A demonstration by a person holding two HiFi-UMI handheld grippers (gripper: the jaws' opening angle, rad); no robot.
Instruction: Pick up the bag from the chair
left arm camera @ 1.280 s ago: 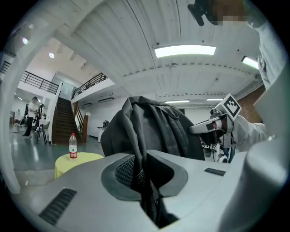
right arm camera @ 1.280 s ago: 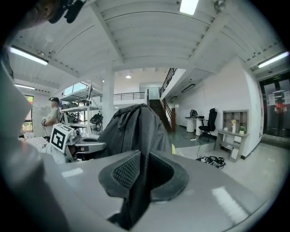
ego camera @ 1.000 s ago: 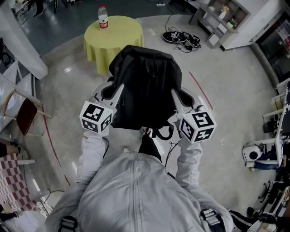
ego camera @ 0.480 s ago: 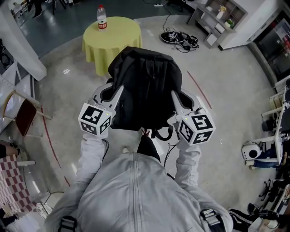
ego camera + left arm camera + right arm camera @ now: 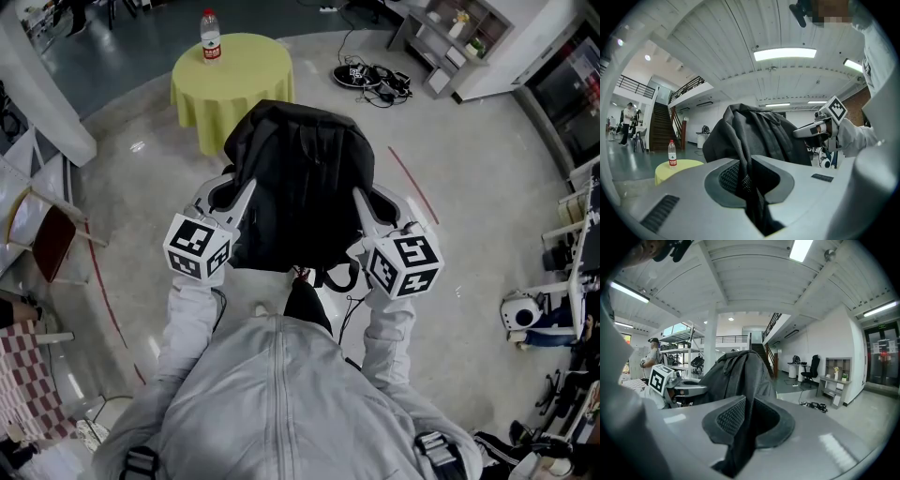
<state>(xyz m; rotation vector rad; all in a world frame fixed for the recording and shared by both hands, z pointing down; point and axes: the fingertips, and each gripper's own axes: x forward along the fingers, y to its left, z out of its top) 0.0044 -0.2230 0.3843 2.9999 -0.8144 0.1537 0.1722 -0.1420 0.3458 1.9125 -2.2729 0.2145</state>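
Head view shows the black bag [image 5: 300, 187] held up mid-frame, with the left gripper [image 5: 228, 193] and right gripper [image 5: 368, 202] jaws both clamped on fabric at its sides.

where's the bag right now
Centre of the head view: the bag hangs between left gripper and right gripper, both clamped on it, this side of the yellow table.

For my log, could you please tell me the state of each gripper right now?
Left gripper: shut on the black fabric backpack.
Right gripper: shut on the same backpack's fabric.
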